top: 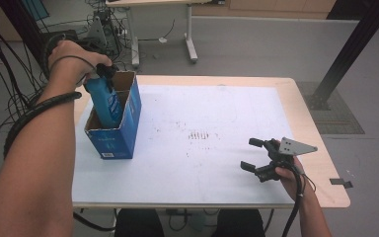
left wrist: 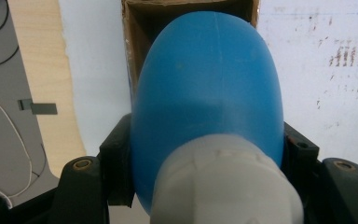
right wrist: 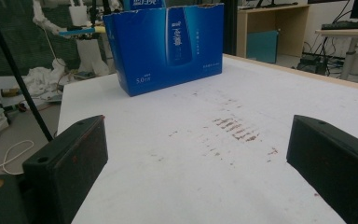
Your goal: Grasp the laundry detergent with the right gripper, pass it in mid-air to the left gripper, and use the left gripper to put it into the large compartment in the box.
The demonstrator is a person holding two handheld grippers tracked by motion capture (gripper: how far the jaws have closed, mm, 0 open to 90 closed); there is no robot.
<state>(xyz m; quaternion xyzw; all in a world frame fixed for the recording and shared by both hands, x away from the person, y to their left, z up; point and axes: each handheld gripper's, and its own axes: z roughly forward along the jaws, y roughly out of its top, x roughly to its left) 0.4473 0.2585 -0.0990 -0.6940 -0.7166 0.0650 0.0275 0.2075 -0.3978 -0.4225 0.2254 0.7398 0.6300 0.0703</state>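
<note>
A blue bottle [top: 103, 101] with a white cap [left wrist: 223, 186] hangs partly inside the open top of a blue cardboard box [top: 123, 133] at the table's left. My left gripper [top: 106, 73] is shut on the bottle near its cap, pointing down; in the left gripper view the bottle [left wrist: 209, 93] sits between both black jaws over the box's brown inside [left wrist: 140, 28]. My right gripper [top: 254, 154] rests low over the table at the right, open with nothing between its fingers [right wrist: 70, 158]. The box [right wrist: 168, 46] stands ahead of it in the right gripper view.
The white table mat [top: 202, 113] carries brown smudges [right wrist: 235, 128] near its middle. The wooden table edge [top: 311, 123] runs along the right. Cables and another table's legs [top: 190, 44] lie beyond the far side.
</note>
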